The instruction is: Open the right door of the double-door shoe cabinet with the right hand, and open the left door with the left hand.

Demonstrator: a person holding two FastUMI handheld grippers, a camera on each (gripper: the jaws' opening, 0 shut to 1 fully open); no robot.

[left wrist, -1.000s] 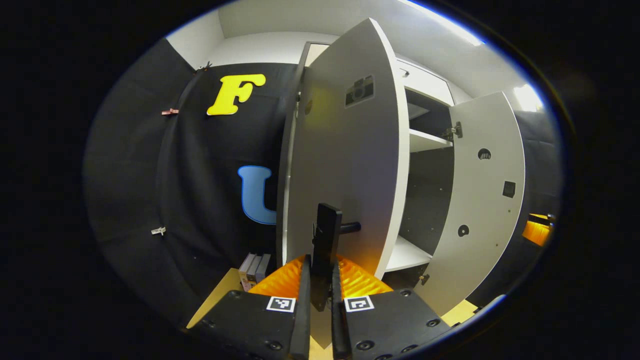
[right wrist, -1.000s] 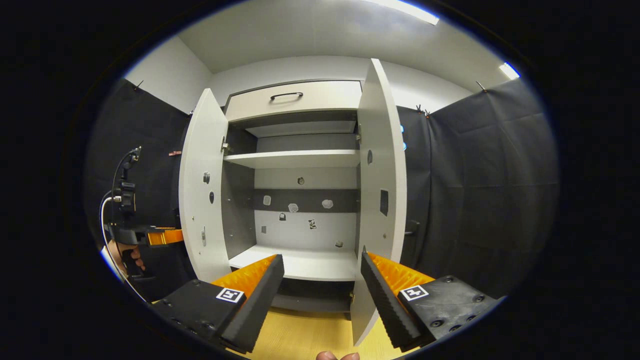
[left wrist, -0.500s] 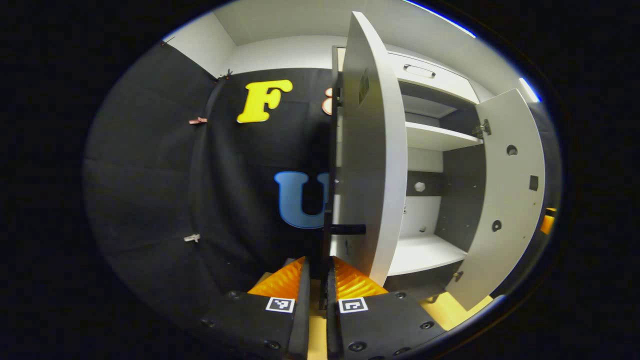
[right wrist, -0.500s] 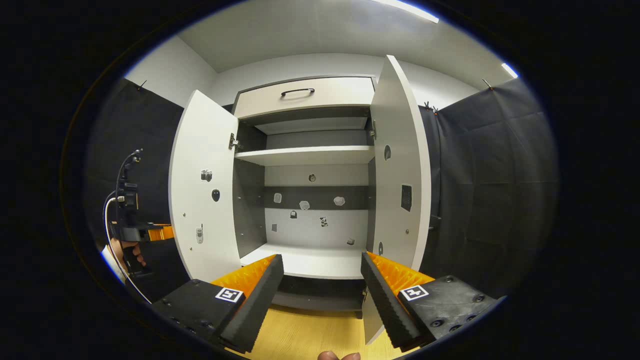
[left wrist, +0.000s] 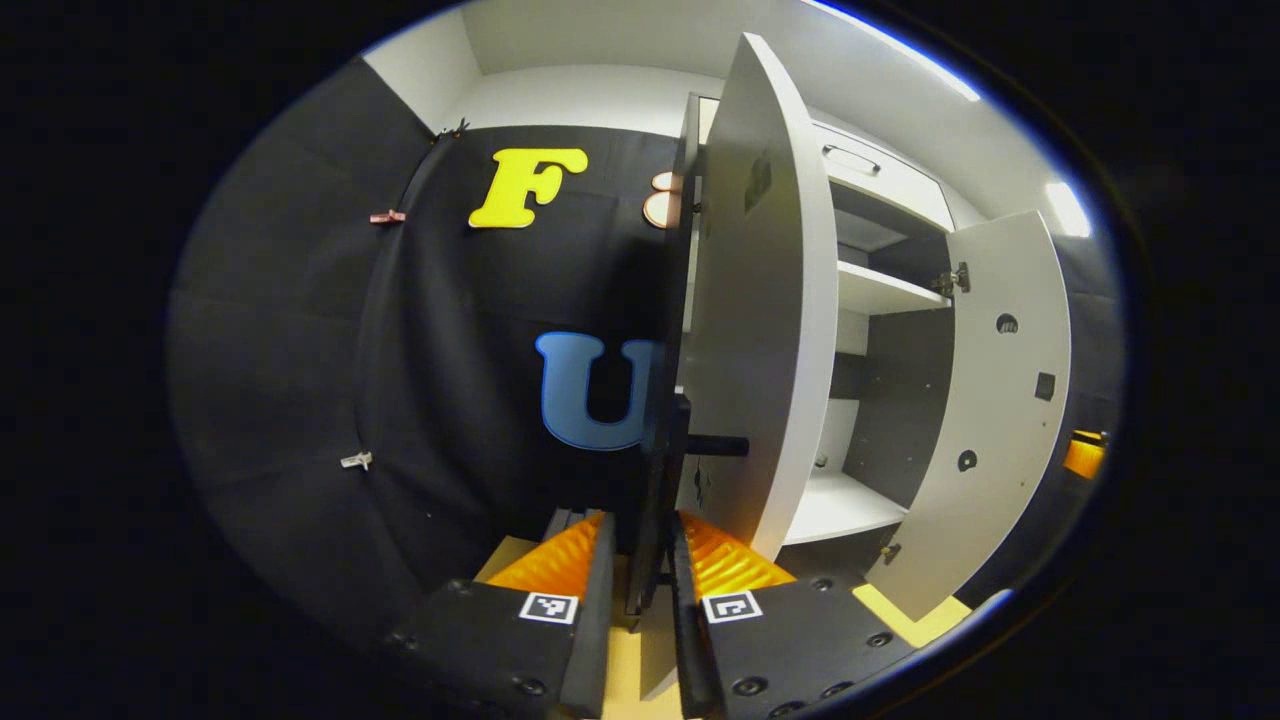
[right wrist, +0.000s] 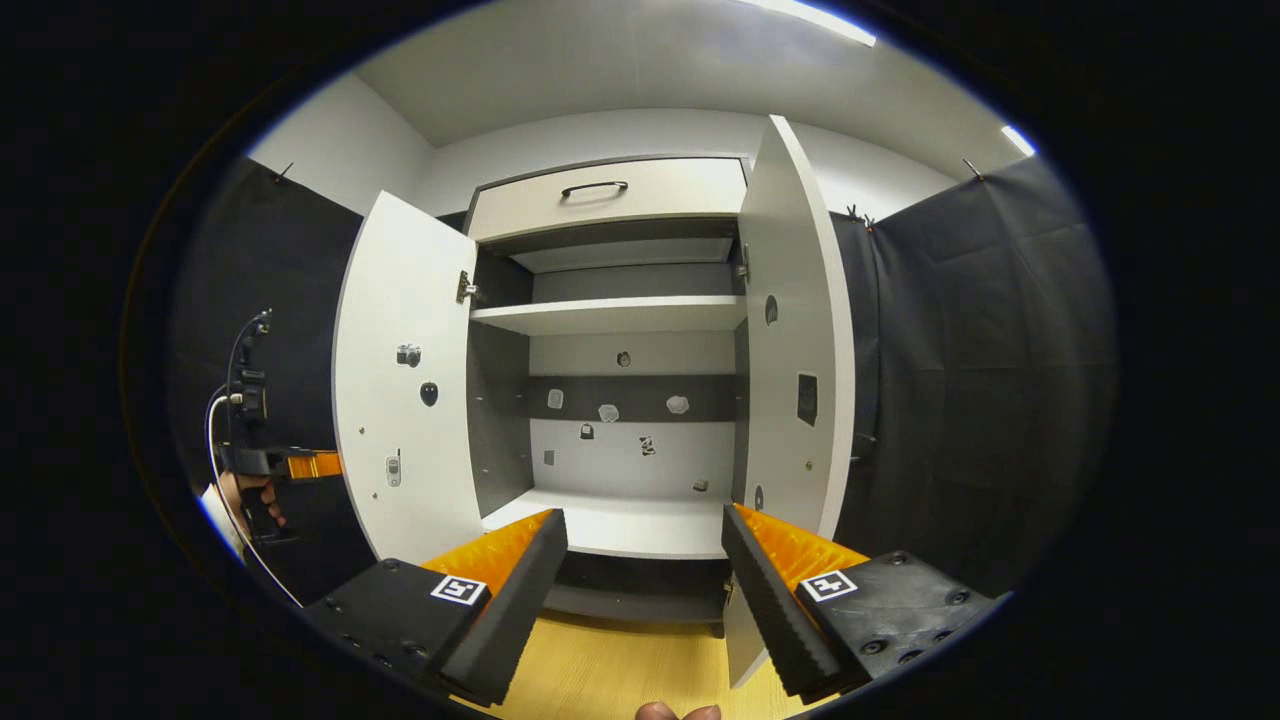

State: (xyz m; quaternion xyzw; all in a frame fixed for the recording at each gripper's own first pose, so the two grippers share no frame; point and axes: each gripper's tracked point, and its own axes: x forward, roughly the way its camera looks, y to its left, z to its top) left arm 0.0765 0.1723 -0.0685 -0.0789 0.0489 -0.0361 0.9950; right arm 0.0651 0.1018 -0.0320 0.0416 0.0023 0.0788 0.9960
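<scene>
The white shoe cabinet (right wrist: 610,315) stands with both doors swung out. In the left gripper view the left door (left wrist: 765,330) is almost edge-on, and its black bar handle (left wrist: 662,470) runs down between my fingers. My left gripper (left wrist: 643,575) is shut on that handle. The right door (left wrist: 1000,400) hangs open farther right. In the right gripper view the left door (right wrist: 405,370) and the right door (right wrist: 795,350) frame the bare shelves. My right gripper (right wrist: 642,520) is open, holds nothing, and sits back from the cabinet. The left gripper (right wrist: 290,465), held by a hand (right wrist: 245,495), is beside the left door.
A closed drawer with a dark handle (right wrist: 600,188) tops the cabinet. Black cloth walls stand close on both sides. Light wooden floor (right wrist: 620,670) lies in front of the cabinet. A fingertip (right wrist: 675,712) shows at the bottom edge.
The left door has swung farther open with my left gripper still on its handle. The right door has settled a little wider; my right gripper stays open and barely moves.
</scene>
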